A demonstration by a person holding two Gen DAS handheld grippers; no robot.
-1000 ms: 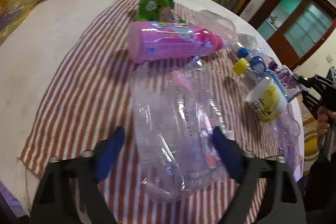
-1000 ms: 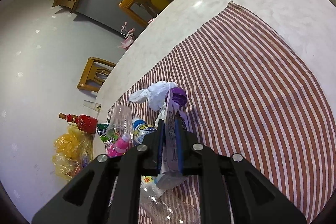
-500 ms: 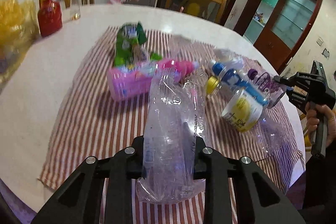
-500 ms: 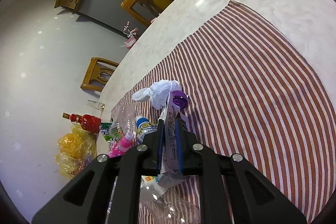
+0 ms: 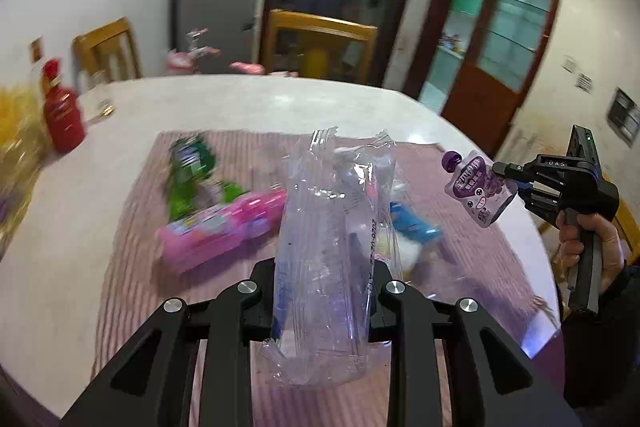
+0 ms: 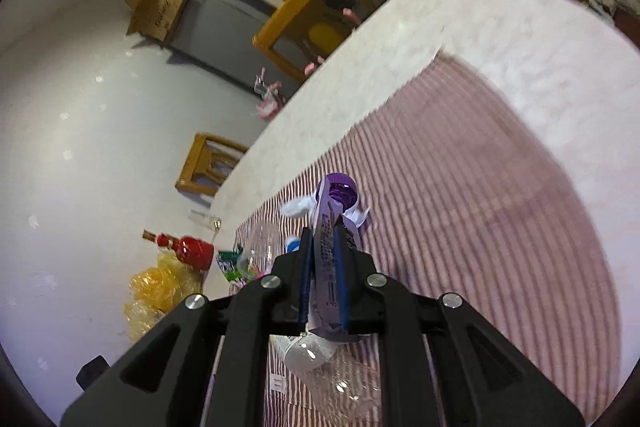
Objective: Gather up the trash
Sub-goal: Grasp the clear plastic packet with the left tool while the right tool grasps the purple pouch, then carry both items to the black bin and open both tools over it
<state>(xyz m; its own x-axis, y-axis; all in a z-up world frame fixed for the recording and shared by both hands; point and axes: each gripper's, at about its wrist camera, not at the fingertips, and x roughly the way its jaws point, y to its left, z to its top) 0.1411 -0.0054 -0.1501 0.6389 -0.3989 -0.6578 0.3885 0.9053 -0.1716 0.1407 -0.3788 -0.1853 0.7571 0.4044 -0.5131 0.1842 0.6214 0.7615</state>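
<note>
- between the left gripper (image 5: 322, 301) fingers, at 12 o'clock in the left wrist view, stands a crushed clear plastic bottle (image 5: 334, 247); the fingers are clamped on its lower part, and its long axis runs nearly upright, along the fingers and away from the camera.
- the bottle looks lifted clear of the striped cloth (image 5: 132, 247), though the blur makes the gap hard to judge.
- at 3 o'clock in that view the right gripper (image 5: 510, 183) pinches a purple drink pouch (image 5: 476, 189) by its bottom edge, its cap (image 5: 452, 159) pointing to 10 o'clock; the pouch hangs in the air over the table's edge.
- in the right wrist view the pouch (image 6: 330, 255) sits edge-on between the closed fingers, long axis along them, cap at 12 o'clock.
- left on the cloth, below and beyond the held bottle: a pink bottle (image 5: 222, 227) at 9 o'clock lying on its side, long axis running 8 to 2 o'clock; a green wrapper (image 5: 192, 171) at 10 o'clock; a blue-capped bottle (image 5: 412, 227) just beside the clear one at 2 o'clock.
- no bin shows in either view, so where the two loads go cannot be told; both hands are full, and a drop-off is likely due before any new pick.
- judged from how they lie, the pink bottle is nearer the left hand, and the blue-capped one nearer the right.
</note>
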